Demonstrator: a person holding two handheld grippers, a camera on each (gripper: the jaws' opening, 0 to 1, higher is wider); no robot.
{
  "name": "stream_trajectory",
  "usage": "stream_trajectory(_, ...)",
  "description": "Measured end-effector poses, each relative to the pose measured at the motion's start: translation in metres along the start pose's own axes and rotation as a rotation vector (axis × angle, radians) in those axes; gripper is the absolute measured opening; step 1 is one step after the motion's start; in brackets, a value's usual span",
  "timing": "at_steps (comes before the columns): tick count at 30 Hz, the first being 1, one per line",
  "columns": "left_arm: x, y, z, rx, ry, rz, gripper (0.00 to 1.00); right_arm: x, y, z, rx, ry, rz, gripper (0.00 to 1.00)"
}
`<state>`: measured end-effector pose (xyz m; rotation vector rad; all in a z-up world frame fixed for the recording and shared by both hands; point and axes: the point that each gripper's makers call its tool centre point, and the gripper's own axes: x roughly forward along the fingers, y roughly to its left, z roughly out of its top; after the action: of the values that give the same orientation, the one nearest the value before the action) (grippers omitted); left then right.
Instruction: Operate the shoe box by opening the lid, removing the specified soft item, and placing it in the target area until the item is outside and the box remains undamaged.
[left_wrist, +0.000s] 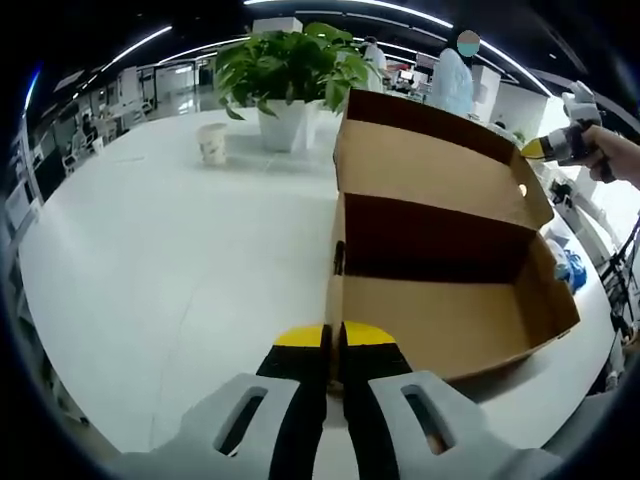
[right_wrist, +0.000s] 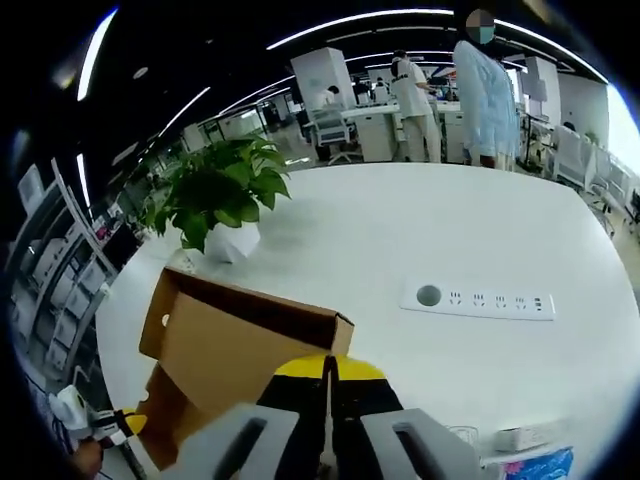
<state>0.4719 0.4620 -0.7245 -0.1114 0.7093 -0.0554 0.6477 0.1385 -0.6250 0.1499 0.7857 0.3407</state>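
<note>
Left gripper view. Left gripper (left_wrist: 333, 338) low in frame, jaws clenched together, yellow tips meeting at the near corner of the box (left_wrist: 440, 300); whether a thin edge of card is pinched between them cannot be told. Box open on the white table (left_wrist: 170, 270), lid (left_wrist: 430, 165) tilted back beyond it. Interior brown and shadowed along the back wall; visible floor bare, no soft item made out, near-left corner hidden behind the jaws. Small dark mark on the left wall, unclear. Plant (left_wrist: 290, 65) in a white pot and a paper cup (left_wrist: 212, 143) beyond the box, well apart from it. Right gripper (left_wrist: 535, 148) entering at upper right, yellow tip close to the lid's far edge, contact not discernible; a hand (left_wrist: 615, 150) behind it, cut off by the frame. Blue object (left_wrist: 575, 268) right of the box, partly hidden by its wall. Person in a light coat in the background.

Right gripper view. Right gripper (right_wrist: 328, 372) at bottom centre, jaws closed tip to tip, nothing seen between them. Lid (right_wrist: 230, 345) just left of the tips, its top corner beside them; touching or not cannot be told. Box body hidden behind the lid. Left gripper (right_wrist: 130, 423) small at lower left, detail too fine to read. Power strip (right_wrist: 480, 300) on the table to the right. Plant (right_wrist: 215, 195) beyond the lid. Blue and white items at the lower right edge, cut off.
</note>
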Motion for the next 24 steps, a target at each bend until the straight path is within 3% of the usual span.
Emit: stream_trajectory(24, -0.001, 0.001, 0.0, 0.006, 0.005, -0.009, 0.02, -0.028, 0.013, 0.001, -0.013, -0.064, 0.014, 0.0)
